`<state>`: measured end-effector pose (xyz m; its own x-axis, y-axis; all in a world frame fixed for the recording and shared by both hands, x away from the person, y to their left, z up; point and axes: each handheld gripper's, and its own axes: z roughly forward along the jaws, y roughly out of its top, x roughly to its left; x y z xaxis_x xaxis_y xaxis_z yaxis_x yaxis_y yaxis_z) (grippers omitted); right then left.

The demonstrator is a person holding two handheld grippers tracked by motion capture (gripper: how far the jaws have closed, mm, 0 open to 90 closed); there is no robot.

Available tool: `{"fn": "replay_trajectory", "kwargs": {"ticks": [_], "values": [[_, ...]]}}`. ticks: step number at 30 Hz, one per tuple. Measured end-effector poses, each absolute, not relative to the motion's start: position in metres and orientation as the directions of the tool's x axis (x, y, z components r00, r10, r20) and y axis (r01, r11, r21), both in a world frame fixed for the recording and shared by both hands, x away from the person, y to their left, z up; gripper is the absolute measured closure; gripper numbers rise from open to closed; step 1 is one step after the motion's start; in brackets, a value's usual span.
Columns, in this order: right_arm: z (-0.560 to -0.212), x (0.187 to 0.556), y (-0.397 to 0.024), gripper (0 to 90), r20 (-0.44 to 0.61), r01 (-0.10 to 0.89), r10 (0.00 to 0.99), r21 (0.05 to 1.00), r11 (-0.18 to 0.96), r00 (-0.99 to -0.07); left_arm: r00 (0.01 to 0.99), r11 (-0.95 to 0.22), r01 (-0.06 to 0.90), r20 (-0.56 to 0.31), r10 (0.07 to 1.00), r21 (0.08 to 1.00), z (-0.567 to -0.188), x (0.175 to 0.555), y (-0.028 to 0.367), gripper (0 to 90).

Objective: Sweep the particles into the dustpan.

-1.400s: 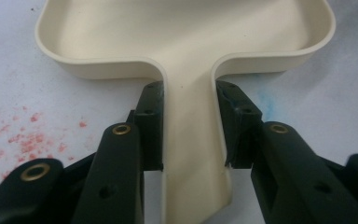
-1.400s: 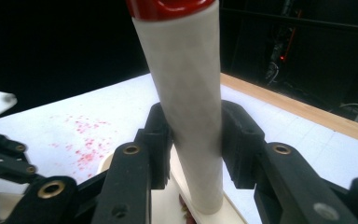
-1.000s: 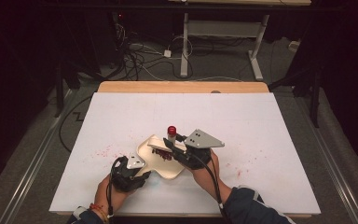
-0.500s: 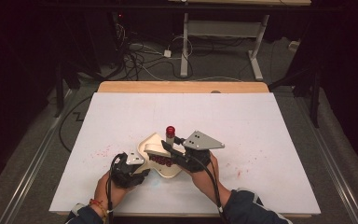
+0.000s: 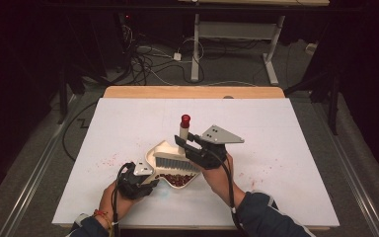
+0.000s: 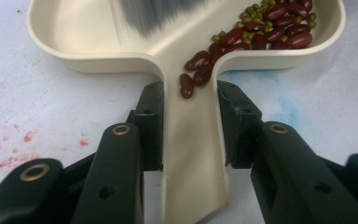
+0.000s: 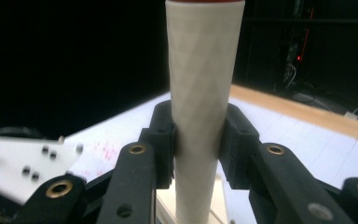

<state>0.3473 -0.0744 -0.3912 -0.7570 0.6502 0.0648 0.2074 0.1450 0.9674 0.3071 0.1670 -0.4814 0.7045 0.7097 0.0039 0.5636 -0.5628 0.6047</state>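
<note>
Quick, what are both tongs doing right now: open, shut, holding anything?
Left tongs: shut on the dustpan handle; beans lie in the pan.
Right tongs: shut on the brush handle, held upright.

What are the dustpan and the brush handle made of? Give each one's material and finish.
Dustpan: apparently moulded plastic, cream, smooth with a soft sheen and rounded rim. Brush handle: probably plastic too, off-white, matte, with a faint faceted texture; red cap on top.

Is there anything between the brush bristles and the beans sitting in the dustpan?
Nothing visible. In the left gripper view the bristles sit inside the dustpan, with bare pan floor between them and the beans piled at the other side. A few beans lie in the handle channel.
</note>
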Motion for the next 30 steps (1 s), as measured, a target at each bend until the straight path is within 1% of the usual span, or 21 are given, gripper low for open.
{"fn": "replay_trajectory", "kwargs": {"ticks": [7, 9, 12, 21, 24, 26, 30], "values": [[-0.371, 0.350, -0.090, 70.0, 0.035, 0.148, 0.659, 0.982, 0.117, -0.752, 0.709, -0.571, 0.559, 0.010, 0.705, 0.601, -0.481, 0.306, 0.168, 63.3], [-0.368, 0.351, -0.097, 70.0, 0.014, 0.127, 0.659, 0.984, 0.125, -0.752, 0.710, -0.574, 0.558, 0.013, 0.704, 0.599, -0.481, 0.306, 0.168, 63.3], [-0.367, 0.350, -0.110, 69.9, -0.035, 0.097, 0.687, 0.984, 0.153, -0.726, 0.713, -0.581, 0.559, 0.015, 0.701, 0.591, -0.481, 0.303, 0.168, 63.3], [-0.384, 0.350, -0.164, 70.0, -0.040, 0.126, 0.764, 0.979, 0.157, -0.644, 0.720, -0.598, 0.561, 0.020, 0.694, 0.573, -0.479, 0.294, 0.171, 63.2], [-0.388, 0.349, -0.180, 70.0, -0.053, 0.139, 0.781, 0.974, 0.177, -0.622, 0.715, -0.595, 0.564, 0.022, 0.699, 0.573, -0.480, 0.292, 0.171, 63.2], [-0.390, 0.347, -0.189, 70.0, -0.070, 0.141, 0.792, 0.971, 0.194, -0.606, 0.711, -0.593, 0.571, 0.018, 0.703, 0.568, -0.482, 0.293, 0.170, 63.2], [-0.394, 0.345, -0.197, 70.0, -0.069, 0.160, 0.795, 0.965, 0.206, -0.603, 0.706, -0.591, 0.572, 0.025, 0.707, 0.570, -0.482, 0.291, 0.168, 63.2]]}}
